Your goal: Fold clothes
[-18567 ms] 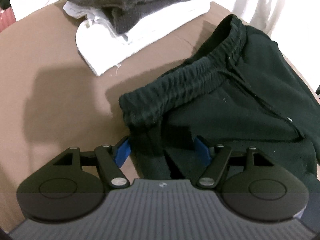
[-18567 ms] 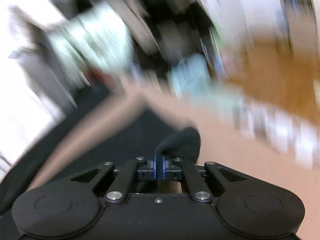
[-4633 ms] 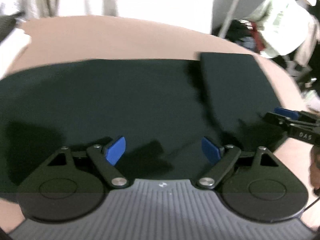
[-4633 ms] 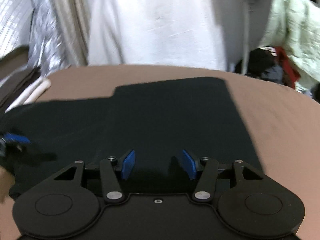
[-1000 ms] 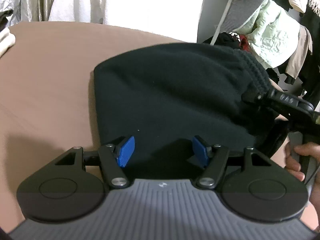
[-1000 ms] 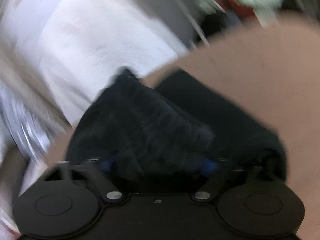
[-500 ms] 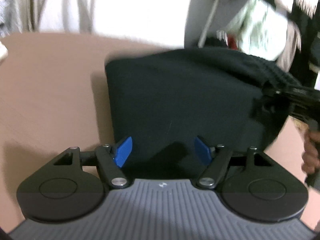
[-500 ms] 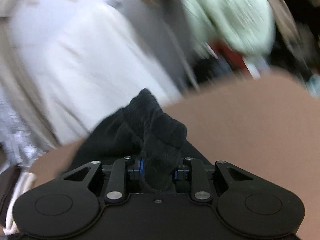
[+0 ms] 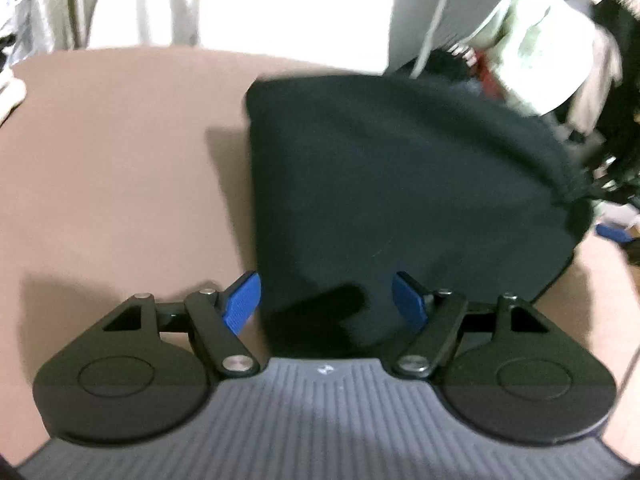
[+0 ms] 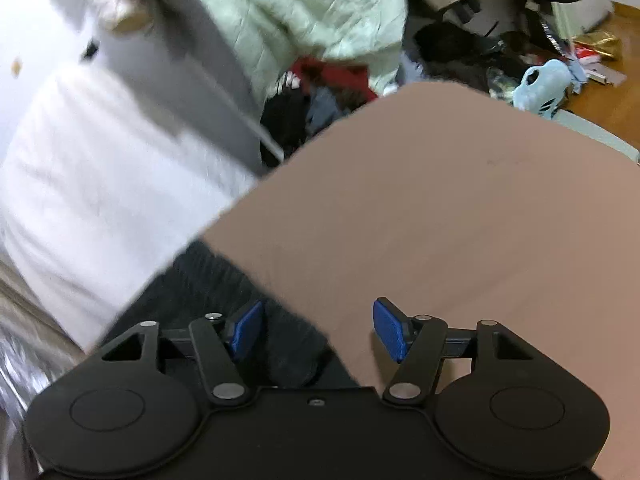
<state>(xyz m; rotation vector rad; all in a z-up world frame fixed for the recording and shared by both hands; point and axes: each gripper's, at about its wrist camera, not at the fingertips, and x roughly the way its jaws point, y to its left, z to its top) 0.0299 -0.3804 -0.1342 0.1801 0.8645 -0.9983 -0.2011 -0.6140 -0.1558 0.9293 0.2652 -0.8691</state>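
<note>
The dark green folded sweatpants [image 9: 400, 184] lie on the brown bed surface [image 9: 120, 160] in the left wrist view, with the gathered waistband at the far right. My left gripper [image 9: 326, 300] is open, its blue pads either side of the near edge of the pants. In the right wrist view the pants' ribbed waistband [image 10: 208, 292] lies at the lower left. My right gripper [image 10: 318, 330] is open and empty, with its left pad over the waistband edge and its right pad over bare sheet.
White hanging fabric [image 9: 240, 0] and a pale green jacket [image 10: 320, 12] are beyond the bed's far edge. Clothes and clutter lie on the wooden floor [image 10: 600, 92] to the right. A white garment edge [image 9: 8, 92] shows at far left.
My right gripper has opened and let go of the waistband, which has dropped onto the folded pants. The left gripper stays open at the near edge.
</note>
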